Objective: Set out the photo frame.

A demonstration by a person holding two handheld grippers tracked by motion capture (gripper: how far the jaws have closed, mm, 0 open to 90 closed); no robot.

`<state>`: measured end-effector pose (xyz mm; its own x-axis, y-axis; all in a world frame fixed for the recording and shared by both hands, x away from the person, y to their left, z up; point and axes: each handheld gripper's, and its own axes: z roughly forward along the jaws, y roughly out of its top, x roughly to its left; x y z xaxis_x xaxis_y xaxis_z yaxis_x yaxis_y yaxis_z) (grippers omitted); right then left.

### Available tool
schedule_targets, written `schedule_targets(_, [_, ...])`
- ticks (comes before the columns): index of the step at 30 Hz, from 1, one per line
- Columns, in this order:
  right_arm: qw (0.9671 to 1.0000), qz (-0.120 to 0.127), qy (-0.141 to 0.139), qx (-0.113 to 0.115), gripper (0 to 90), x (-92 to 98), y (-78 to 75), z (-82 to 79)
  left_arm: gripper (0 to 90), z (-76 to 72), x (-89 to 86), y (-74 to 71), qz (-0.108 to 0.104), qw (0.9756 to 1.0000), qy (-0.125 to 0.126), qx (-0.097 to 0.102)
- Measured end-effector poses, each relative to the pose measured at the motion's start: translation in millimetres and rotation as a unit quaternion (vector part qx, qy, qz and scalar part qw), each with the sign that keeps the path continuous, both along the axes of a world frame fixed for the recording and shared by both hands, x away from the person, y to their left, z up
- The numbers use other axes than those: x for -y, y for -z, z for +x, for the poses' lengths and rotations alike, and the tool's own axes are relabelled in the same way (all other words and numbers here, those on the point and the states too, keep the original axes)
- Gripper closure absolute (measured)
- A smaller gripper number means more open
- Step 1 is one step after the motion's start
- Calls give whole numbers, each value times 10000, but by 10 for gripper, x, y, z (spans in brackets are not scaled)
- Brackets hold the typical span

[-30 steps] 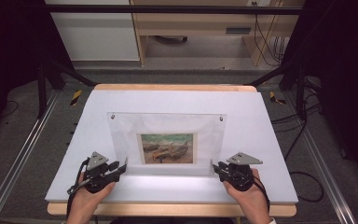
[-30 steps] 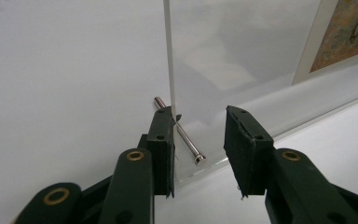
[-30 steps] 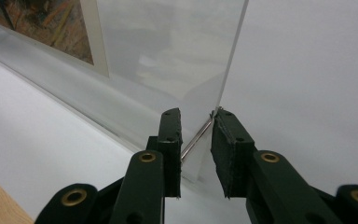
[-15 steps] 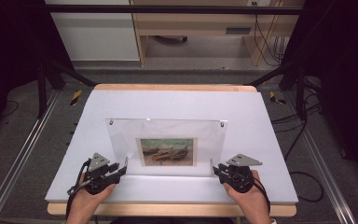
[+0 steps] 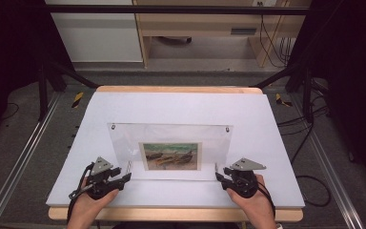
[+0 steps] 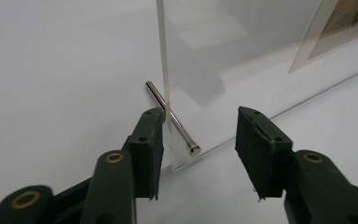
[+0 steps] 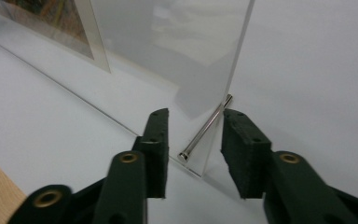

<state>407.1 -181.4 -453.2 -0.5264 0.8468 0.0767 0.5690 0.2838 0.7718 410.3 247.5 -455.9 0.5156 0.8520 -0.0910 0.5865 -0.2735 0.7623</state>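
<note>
A clear acrylic picture frame (image 5: 124,140) stands on its long edge on the white sheet, holding a painted print (image 5: 171,156). A steel pin (image 6: 172,119) pokes through its lower left corner and lies between the jaws of my left gripper (image 5: 126,174) (image 6: 200,126). The left jaw sits close against the pin and the right jaw stands well off. My right gripper (image 5: 218,174) (image 7: 193,126) straddles the other lower corner and its pin (image 7: 205,133), with gaps at both pads. Both sets of jaws have just been opening.
The white sheet (image 5: 181,107) covers a wooden table whose edge (image 5: 171,89) shows at the back and front. Metal rails (image 5: 24,157) run along the floor at both sides. Cables (image 5: 310,143) lie at the right, and a cabinet (image 5: 95,33) stands beyond the table.
Both grippers' jaws have spread apart at the frame's lower corners. The frame's top edge has come a little lower in the high view. The hands have stayed in place.
</note>
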Motion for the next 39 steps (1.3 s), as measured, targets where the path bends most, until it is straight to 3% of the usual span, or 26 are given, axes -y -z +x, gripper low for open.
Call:
schedule_targets(5, [9998,-152,75,73,383,29,-26,-28,377,-38,-91,-53,-74,9998,-91,134])
schedule_targets(9, [9991,-265,166,275,314,148,-59,-46,282,-47,-197,-75,-61,9997,-119,184])
schedule_targets(11, [9989,-210,265,332,292,207,-78,-59,257,-51,-231,-90,-74,9996,-149,231])
schedule_targets(16, [9978,-154,483,421,259,368,-101,-70,205,-41,-259,-99,160,9992,-148,335])
schedule_targets(25, [9946,-287,906,426,223,544,-66,-4,143,3,-330,-85,348,9984,-281,352])
schedule_targets(35, [9923,-312,1119,432,195,650,-34,58,88,53,-450,-83,361,9970,-500,473])
schedule_targets(39, [9915,-341,1195,396,179,674,-14,93,79,99,-493,-76,458,9959,-527,584])
